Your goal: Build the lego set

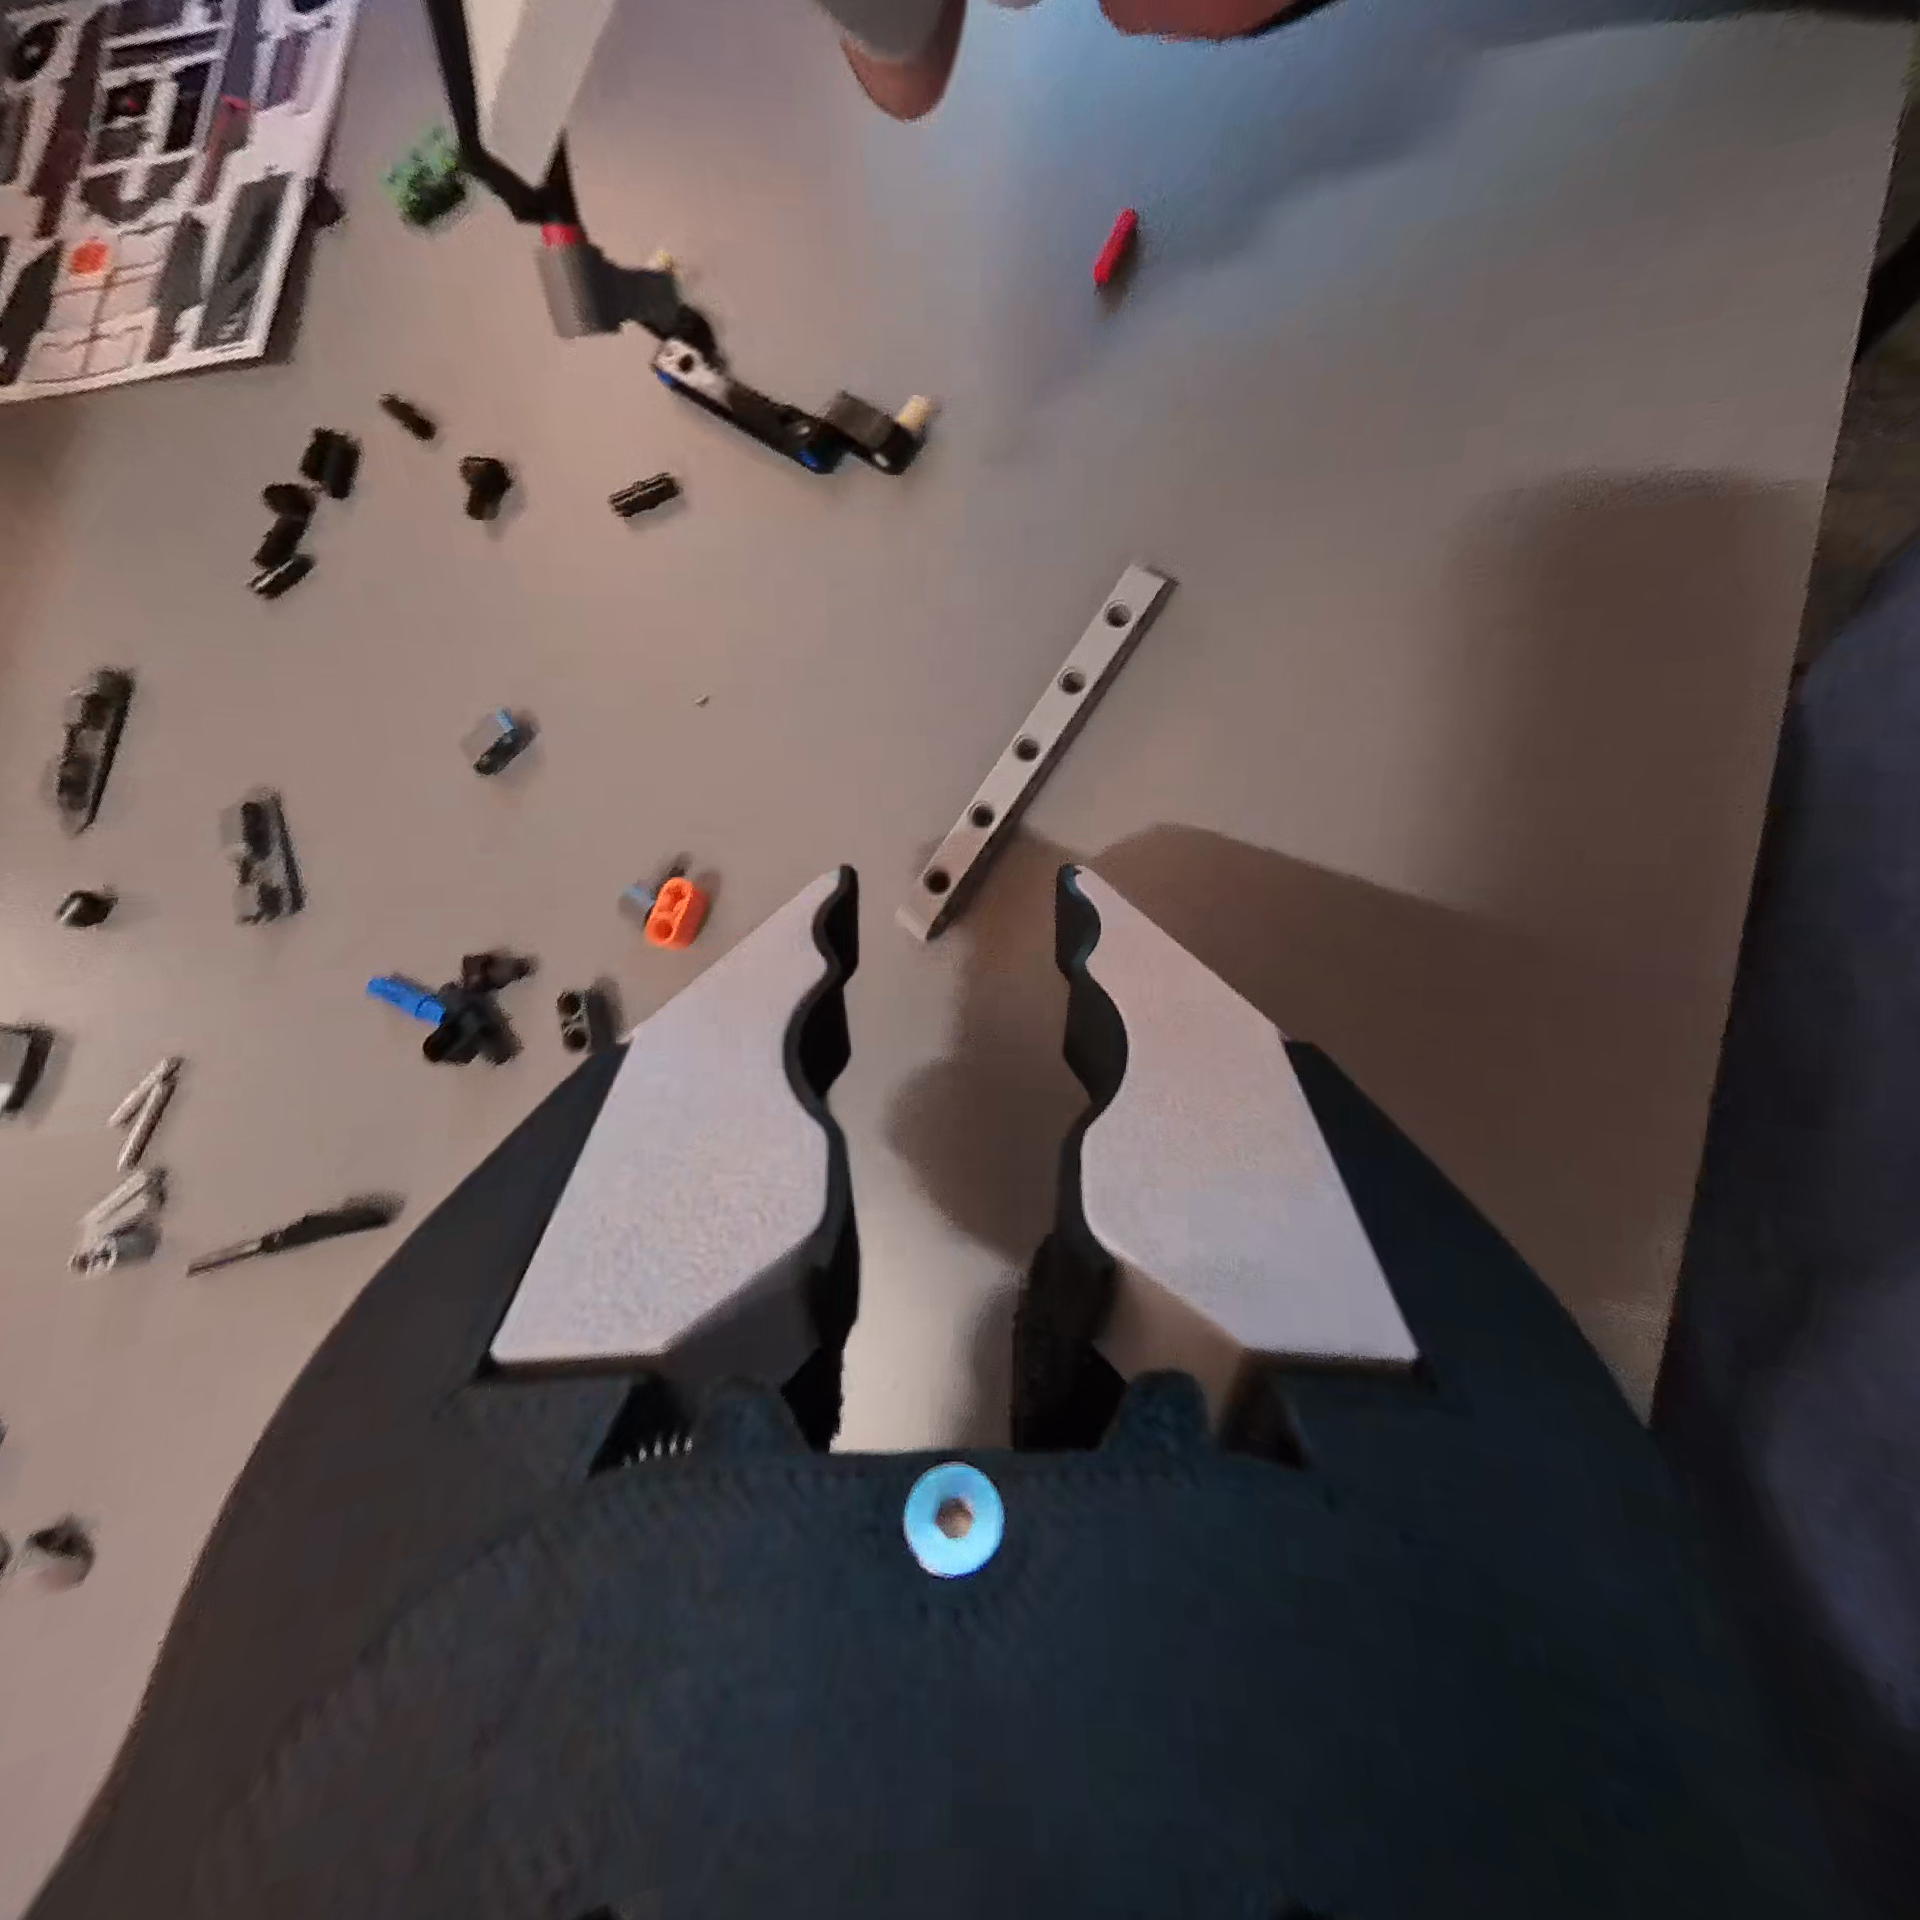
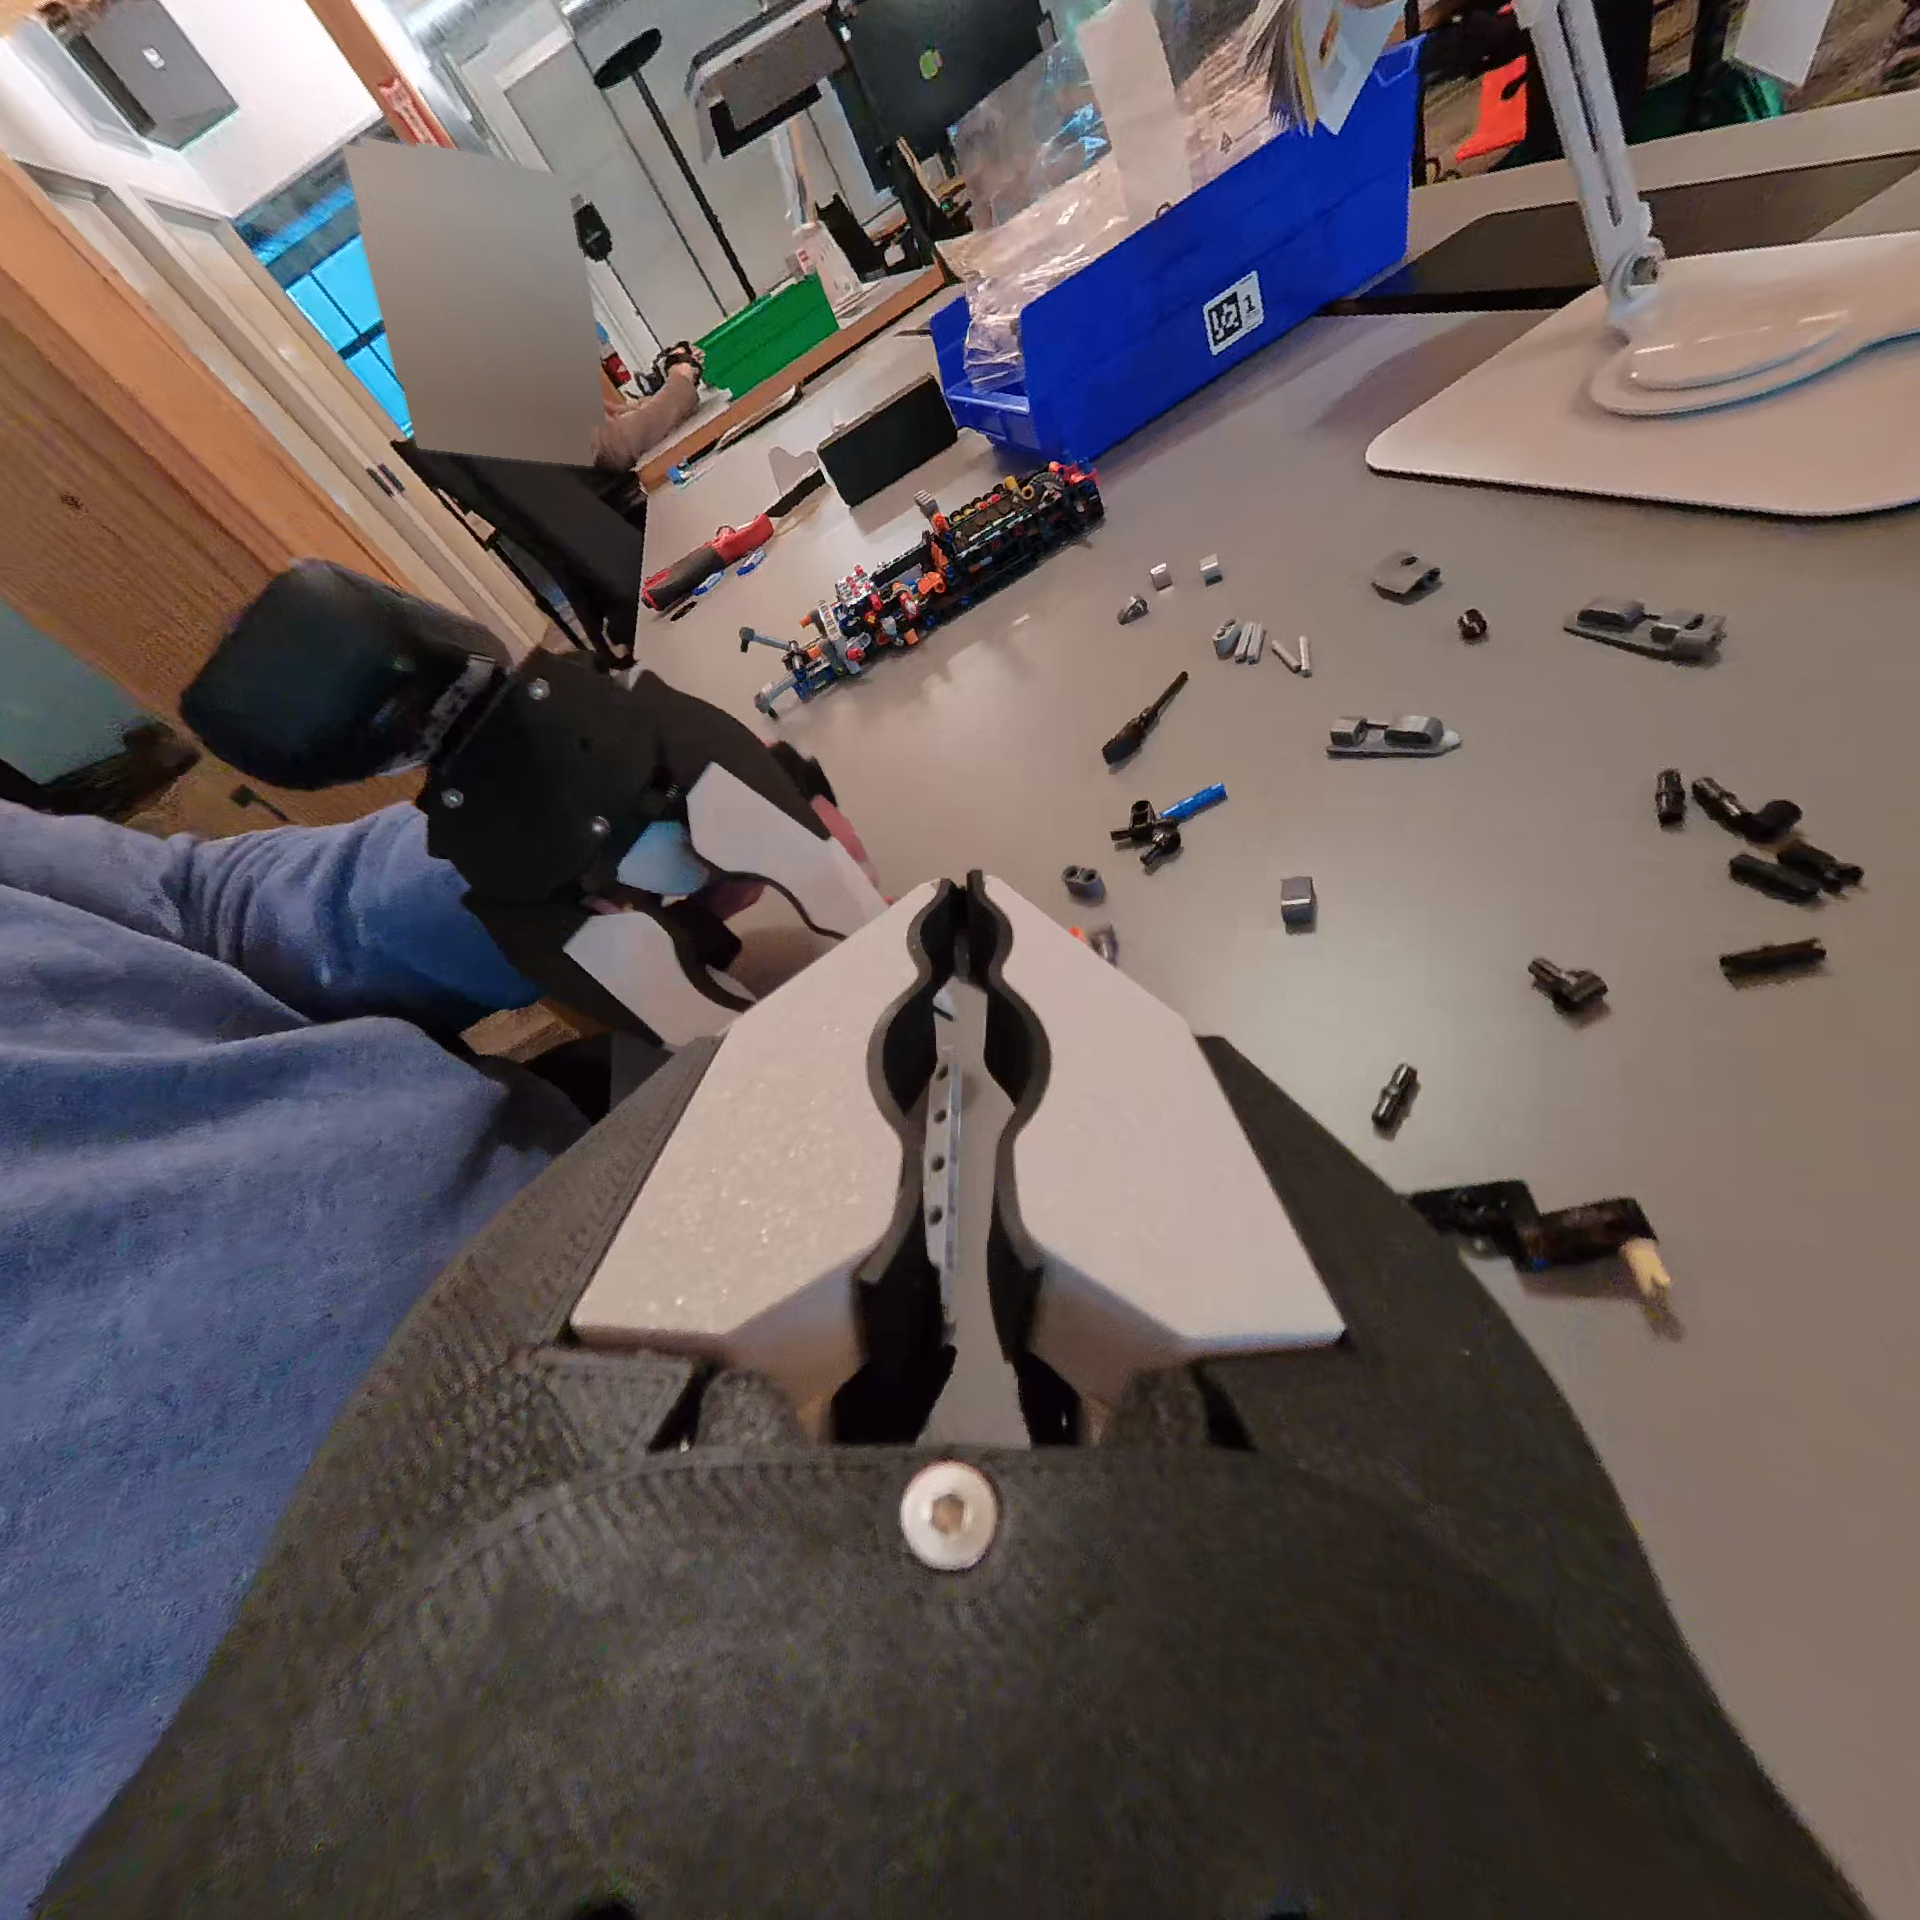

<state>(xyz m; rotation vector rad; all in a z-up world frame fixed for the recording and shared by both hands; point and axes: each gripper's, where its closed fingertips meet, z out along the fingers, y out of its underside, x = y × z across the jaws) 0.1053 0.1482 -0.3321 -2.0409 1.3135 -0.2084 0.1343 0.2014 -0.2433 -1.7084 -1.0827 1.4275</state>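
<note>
The left gripper (image 1: 956, 902) hangs spread over the table (image 1: 1351, 436) near its right edge, a grey holed beam (image 1: 1044, 750) lying just beyond its tips, while the right gripper (image 2: 961, 885), pressed together, hovers empty short of the part-built model (image 2: 935, 582).

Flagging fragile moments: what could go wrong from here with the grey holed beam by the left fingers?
1. The left gripper is open with only the near end of the grey beam in its gap, lying askew; closing now might pinch that end and pivot it.
2. The beam lies fairly near the table edge, so a nudge could send it off.
</note>
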